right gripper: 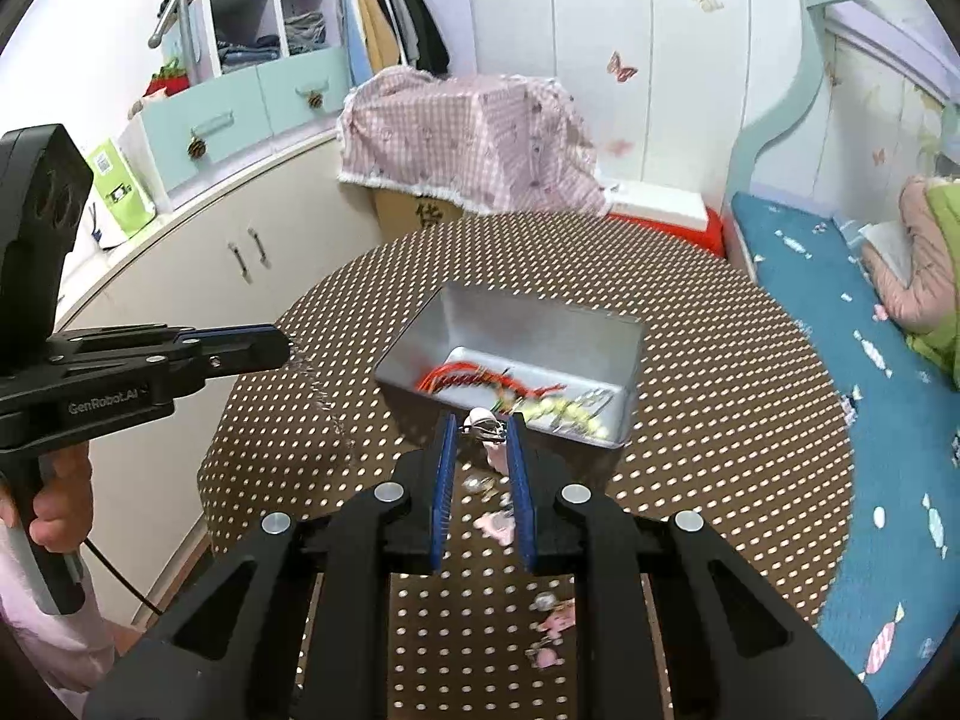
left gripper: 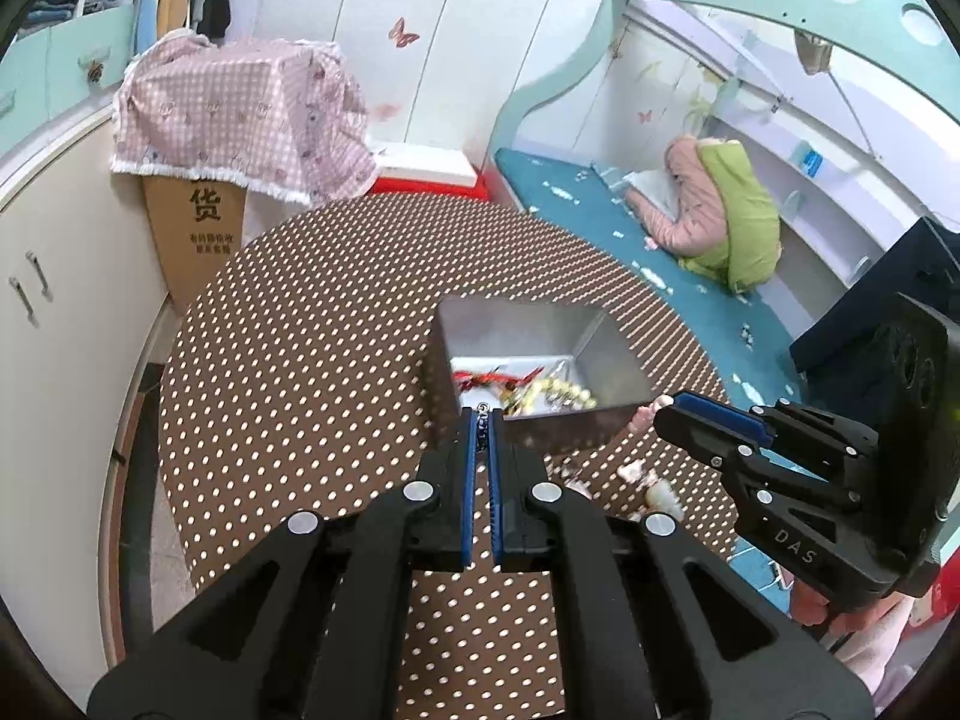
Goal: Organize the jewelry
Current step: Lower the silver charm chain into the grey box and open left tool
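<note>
The left gripper [left gripper: 482, 417], black with blue pads, has its jaws pinched together on a thin silvery chain [left gripper: 481, 427]; in the right wrist view that chain [right gripper: 318, 387] trails down from its tips, clear of the cloth. The right gripper [right gripper: 483, 427] stands narrowly parted, clamping a small white-and-pink charm piece on a metal ring [right gripper: 483, 420] between its fingertips. Below it, a few small pink and silver trinkets [right gripper: 555, 621] lie scattered on the round table covered in brown cloth with pale dots [right gripper: 720, 408].

Just beyond both pairs of tips sits the rectangular silver metal tin [right gripper: 600, 324], open-topped, resting on the table. Inside it lie a red braided cord [right gripper: 480, 381] and a strand of pale yellow beads [right gripper: 564, 411] (other bits in there are too blurred to name).

Farther off, a pink checked cloth [left gripper: 240, 120] drapes over a brown cardboard box [left gripper: 198, 240], and a teal mattress [left gripper: 600, 222] lies to the right with a pink and green quilted jacket [left gripper: 720, 216] on it.
</note>
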Demonstrator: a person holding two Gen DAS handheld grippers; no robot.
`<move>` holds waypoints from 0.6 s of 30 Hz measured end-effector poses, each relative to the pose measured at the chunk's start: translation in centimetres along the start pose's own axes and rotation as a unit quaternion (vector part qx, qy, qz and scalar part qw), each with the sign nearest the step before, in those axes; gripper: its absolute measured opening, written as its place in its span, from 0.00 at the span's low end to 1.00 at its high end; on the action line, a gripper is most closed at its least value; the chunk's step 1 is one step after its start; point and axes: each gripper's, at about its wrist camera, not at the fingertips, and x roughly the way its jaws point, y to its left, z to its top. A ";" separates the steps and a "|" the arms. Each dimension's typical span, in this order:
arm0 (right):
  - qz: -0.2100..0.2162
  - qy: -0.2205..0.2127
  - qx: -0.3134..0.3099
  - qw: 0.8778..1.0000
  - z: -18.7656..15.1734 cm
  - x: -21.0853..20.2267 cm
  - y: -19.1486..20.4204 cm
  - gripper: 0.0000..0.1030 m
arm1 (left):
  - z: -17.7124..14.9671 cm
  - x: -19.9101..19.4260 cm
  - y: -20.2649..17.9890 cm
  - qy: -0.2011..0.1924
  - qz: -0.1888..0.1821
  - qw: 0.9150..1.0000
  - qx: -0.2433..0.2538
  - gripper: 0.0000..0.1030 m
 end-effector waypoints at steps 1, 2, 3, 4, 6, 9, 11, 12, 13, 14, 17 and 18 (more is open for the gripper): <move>0.000 -0.003 0.000 1.000 0.1 -0.1 -0.1 0.15 | 0.4 -0.3 -0.3 -0.006 -0.001 1.000 0.003 0.04; -0.002 -0.007 0.000 1.000 0.3 -0.4 -0.3 0.15 | 0.6 -0.4 -0.5 -0.009 -0.002 1.000 0.005 0.04; -0.004 -0.011 0.000 1.000 0.5 -0.6 -0.5 0.15 | 0.9 -0.5 -0.7 -0.011 -0.006 1.000 0.007 0.04; -0.004 -0.014 0.000 1.000 0.5 -0.7 -0.8 0.15 | 1.2 -0.6 -0.9 -0.014 -0.012 1.000 0.007 0.04; -0.010 -0.020 0.000 1.000 0.9 -0.9 -1.0 0.15 | 1.7 -0.9 -1.3 -0.019 -0.017 1.000 0.011 0.04; -0.006 -0.030 -0.006 1.000 1.4 -1.5 -1.0 0.15 | 2.3 -1.2 -1.6 -0.025 -0.029 0.999 0.010 0.04; -0.011 -0.038 -0.013 0.999 1.9 -1.9 -0.8 0.15 | 2.9 -1.4 -2.1 -0.032 -0.035 0.999 0.014 0.04; -0.011 -0.042 -0.015 0.999 2.2 -2.0 -0.8 0.15 | 3.2 -1.6 -2.4 -0.037 -0.037 0.998 0.017 0.04; -0.010 -0.044 -0.018 0.999 2.4 -2.0 -0.8 0.15 | 3.4 -1.6 -2.6 -0.038 -0.040 0.998 0.019 0.04; -0.009 -0.046 -0.019 0.999 2.6 -2.0 -0.7 0.15 | 3.7 -1.6 -2.8 -0.040 -0.046 0.998 0.020 0.04; -0.011 -0.048 -0.022 0.999 3.1 -1.7 -0.7 0.15 | 4.5 -1.6 -3.2 -0.044 -0.052 0.997 0.023 0.04; -0.011 -0.047 -0.021 0.999 3.2 -1.5 -0.8 0.15 | 4.7 -1.4 -3.3 -0.045 -0.058 0.997 0.023 0.04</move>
